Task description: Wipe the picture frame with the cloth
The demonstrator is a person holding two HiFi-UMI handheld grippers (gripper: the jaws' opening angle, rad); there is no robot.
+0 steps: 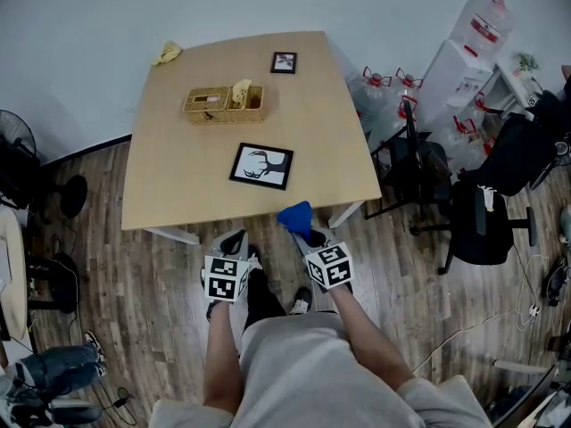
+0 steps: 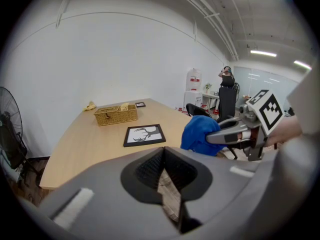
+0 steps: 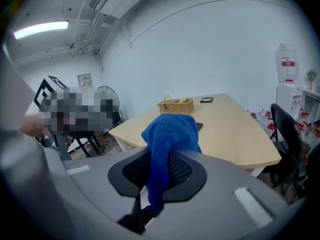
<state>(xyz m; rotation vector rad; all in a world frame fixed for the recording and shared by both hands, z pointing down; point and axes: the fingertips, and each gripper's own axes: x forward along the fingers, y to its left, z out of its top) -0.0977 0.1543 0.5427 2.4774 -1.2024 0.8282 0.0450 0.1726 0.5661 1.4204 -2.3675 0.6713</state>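
Light wood table (image 1: 178, 176) on a wood-plank floor (image 1: 134, 283), with a white wall (image 1: 89, 16) behind it. Fan (image 1: 16, 159) stands left of the table. On the right are office chairs (image 1: 482, 212), a water dispenser (image 1: 477, 38) and empty water bottles (image 1: 375, 96) on the floor.

On the table, a wicker basket (image 1: 223, 102) sits mid-far. A small frame (image 1: 284, 61) lies flat near the far right edge, and a yellow thing (image 1: 167, 53) sits at the far left corner.

Picture frame (image 1: 261, 166) has a black border and a white picture with a black antlered-head silhouette. It lies flat on the table, near the front edge and a bit right of centre, well apart from the basket. Nothing touches it.

Cloth (image 1: 296, 215) is blue and bunched. It is pinched in the right gripper (image 1: 303, 230), whose fingers are closed on it, with a fold hanging down between them. The cloth is held at the table's front edge, near the picture frame but off it.

Left gripper (image 1: 234, 243) is below the front edge, over the floor. Its fingers are together with nothing between them.

The person stands at the table's near side with both grippers close to the body.
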